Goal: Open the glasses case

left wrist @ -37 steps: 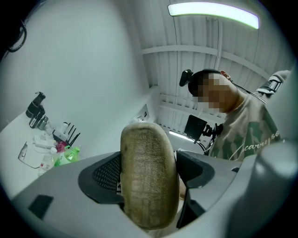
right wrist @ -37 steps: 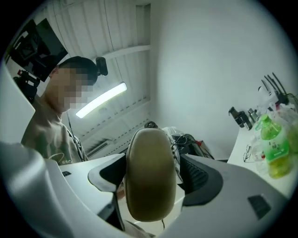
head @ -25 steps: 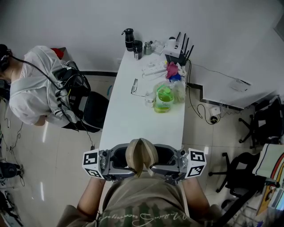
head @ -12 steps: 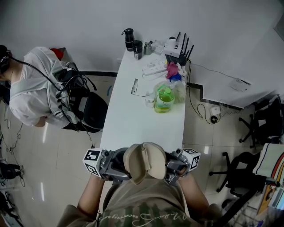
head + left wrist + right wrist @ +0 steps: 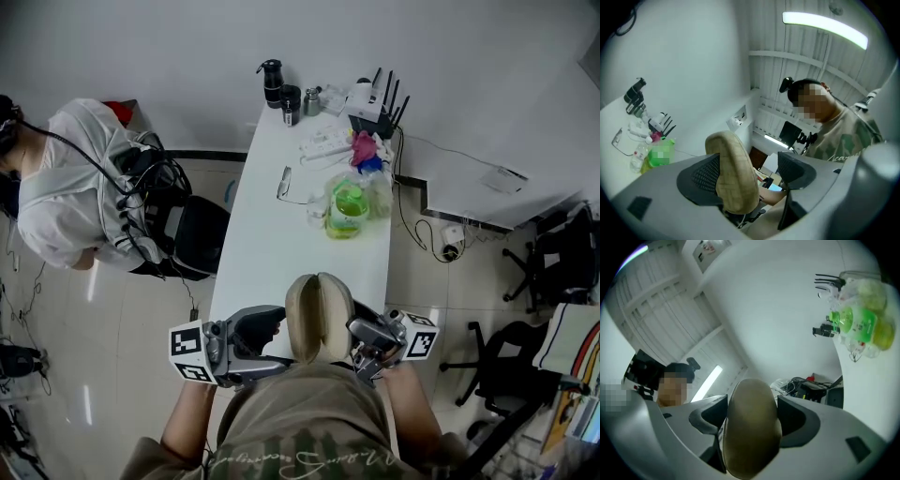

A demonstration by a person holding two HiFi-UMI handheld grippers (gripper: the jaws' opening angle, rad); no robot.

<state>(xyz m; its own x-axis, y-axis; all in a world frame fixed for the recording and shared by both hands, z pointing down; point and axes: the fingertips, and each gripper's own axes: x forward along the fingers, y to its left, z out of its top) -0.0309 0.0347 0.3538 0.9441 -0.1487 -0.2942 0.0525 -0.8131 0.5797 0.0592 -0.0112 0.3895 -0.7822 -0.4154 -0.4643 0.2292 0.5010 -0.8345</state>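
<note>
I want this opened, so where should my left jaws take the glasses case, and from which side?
Probably the left half of the glasses case, from the left. Its seam runs lengthwise down the middle, the right gripper clamps the right side, and the left gripper stands open there.

Right gripper (image 5: 361, 336) partly behind glasses case (image 5: 319, 317)

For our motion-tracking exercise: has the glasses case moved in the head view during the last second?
Yes. The glasses case has shifted rightward, closer to the white table's right edge.
</note>
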